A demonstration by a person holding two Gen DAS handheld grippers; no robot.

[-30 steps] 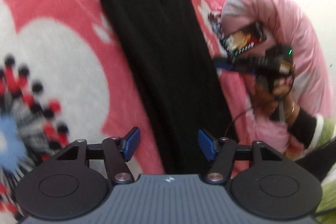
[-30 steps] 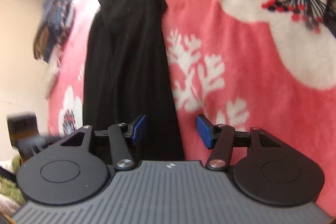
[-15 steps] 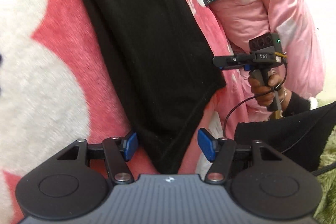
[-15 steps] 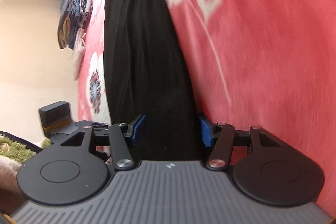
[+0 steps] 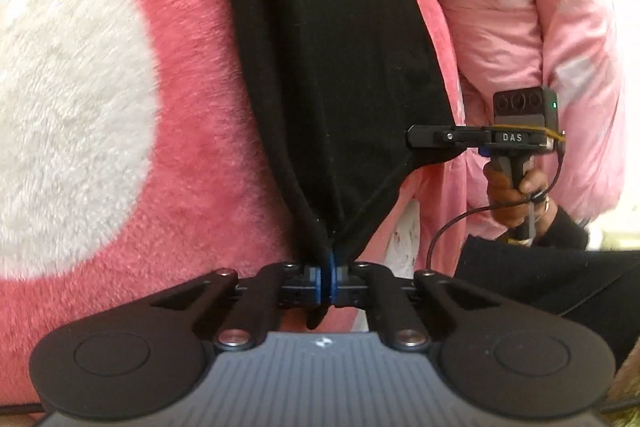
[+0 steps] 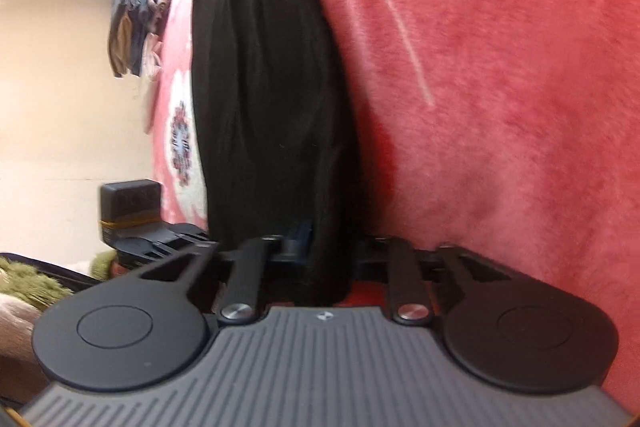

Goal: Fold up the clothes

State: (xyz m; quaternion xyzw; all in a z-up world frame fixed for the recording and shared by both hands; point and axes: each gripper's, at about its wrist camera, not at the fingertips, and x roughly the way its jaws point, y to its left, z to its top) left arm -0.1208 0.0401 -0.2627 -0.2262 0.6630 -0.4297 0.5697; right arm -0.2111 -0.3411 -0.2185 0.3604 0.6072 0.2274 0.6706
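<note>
Black garment [image 5: 340,67] stretched along pink floral blanket [image 5: 192,155]. Near corner pinched by left gripper [image 5: 330,277], fingers closed. Other corner clamped by right gripper [image 6: 320,255], fingers closed.

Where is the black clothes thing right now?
The black garment lies stretched along the pink flowered blanket, left of the pink quilt in the left wrist view. The left gripper and right gripper each pinch its near edge.

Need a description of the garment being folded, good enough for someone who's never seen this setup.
Start from the pink fleece blanket with big white flowers. Down its middle lies a long black garment, its near end pinched in both tongs. It is the only plain black cloth there; the puffy quilt beside it is pale pink.
</note>
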